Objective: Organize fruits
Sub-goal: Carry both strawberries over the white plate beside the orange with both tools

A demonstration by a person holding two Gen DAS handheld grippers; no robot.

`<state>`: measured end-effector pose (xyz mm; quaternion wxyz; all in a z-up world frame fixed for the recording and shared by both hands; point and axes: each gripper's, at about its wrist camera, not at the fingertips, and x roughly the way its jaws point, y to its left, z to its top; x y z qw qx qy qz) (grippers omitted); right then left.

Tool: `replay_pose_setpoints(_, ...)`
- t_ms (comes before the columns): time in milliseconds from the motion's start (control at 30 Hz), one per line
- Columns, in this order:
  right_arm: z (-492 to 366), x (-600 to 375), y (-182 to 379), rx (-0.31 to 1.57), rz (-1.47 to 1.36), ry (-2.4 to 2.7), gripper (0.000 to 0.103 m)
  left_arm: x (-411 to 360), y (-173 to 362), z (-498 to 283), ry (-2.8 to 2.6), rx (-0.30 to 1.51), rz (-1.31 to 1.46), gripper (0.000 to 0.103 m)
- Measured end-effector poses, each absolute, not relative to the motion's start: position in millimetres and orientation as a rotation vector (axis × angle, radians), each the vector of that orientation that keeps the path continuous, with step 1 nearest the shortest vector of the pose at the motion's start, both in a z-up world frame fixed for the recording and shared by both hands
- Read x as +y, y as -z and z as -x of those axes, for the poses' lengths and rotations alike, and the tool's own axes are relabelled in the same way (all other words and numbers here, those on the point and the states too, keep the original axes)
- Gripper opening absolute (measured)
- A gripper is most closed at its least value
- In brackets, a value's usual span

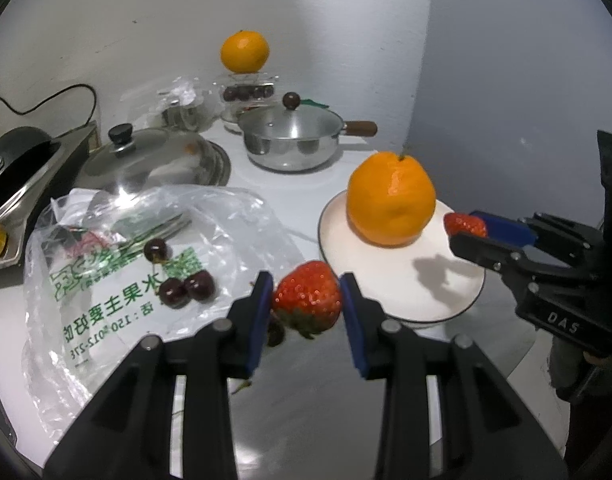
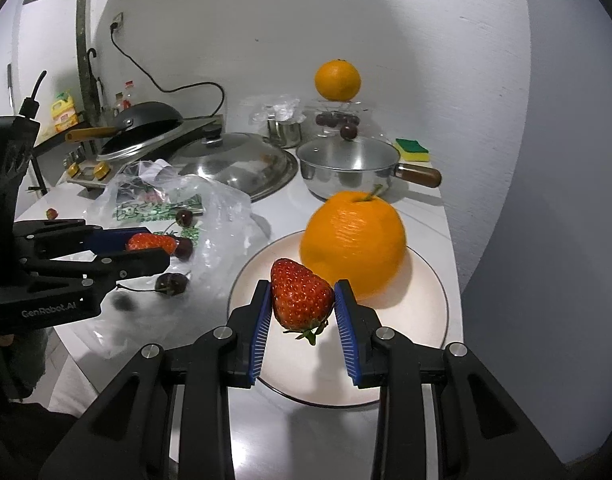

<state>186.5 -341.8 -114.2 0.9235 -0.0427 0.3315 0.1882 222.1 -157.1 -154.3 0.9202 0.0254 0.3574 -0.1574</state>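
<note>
Left wrist view: left gripper (image 1: 306,300) clamps a strawberry (image 1: 307,298) beside the plate (image 1: 426,304). Right gripper (image 2: 302,304) clamps another berry (image 2: 300,300) over the plate. Both berries look soft and easily bruised, so a light hold across the flanks suits.

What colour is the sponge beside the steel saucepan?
The sponge is green on top, yellow underneath; clearest in the right wrist view.

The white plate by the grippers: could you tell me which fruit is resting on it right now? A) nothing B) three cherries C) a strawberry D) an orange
D: a single orange sits on the white plate; both strawberries are held in the grippers, and the cherries lie on the plastic bag.
</note>
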Motion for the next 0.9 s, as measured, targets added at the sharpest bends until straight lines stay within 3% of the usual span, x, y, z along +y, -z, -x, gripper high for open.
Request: replay_pose_setpoints(900, -219.9, -393.9, 150.2, 0.76, 0.062, -0.329, 0.034, -221.4, 182.9, -262.9, 0.396, 0.801, -0.084, 0.036)
